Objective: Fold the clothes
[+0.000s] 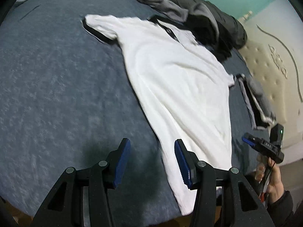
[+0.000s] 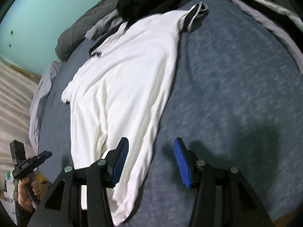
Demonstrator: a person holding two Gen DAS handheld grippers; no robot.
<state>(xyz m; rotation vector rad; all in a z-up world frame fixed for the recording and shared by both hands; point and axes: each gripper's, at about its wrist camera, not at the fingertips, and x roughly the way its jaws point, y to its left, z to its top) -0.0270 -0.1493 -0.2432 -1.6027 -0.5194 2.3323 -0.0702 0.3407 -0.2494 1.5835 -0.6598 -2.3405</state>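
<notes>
A white polo shirt [image 1: 178, 79] with black collar and black sleeve cuffs lies spread flat on a blue bed cover [image 1: 56, 87], collar at the far end and hem toward me. My left gripper [image 1: 152, 162] is open just above the hem's left corner, its right pad over the cloth edge. My right gripper [image 2: 151, 160] is open over the shirt [image 2: 121, 79] at the hem's right corner, its left pad above the fabric. Nothing is held. Each gripper shows in the other's view, held by a hand: the right gripper [image 1: 265, 147] and the left gripper [image 2: 32, 162].
A heap of dark and grey clothes [image 1: 198, 15] and a grey duvet lie beyond the collar. A folded grey and black garment [image 1: 255, 102] lies to the shirt's right. A quilted beige headboard [image 1: 272, 60], a teal wall [image 2: 47, 15], and the bed's near edge are in view.
</notes>
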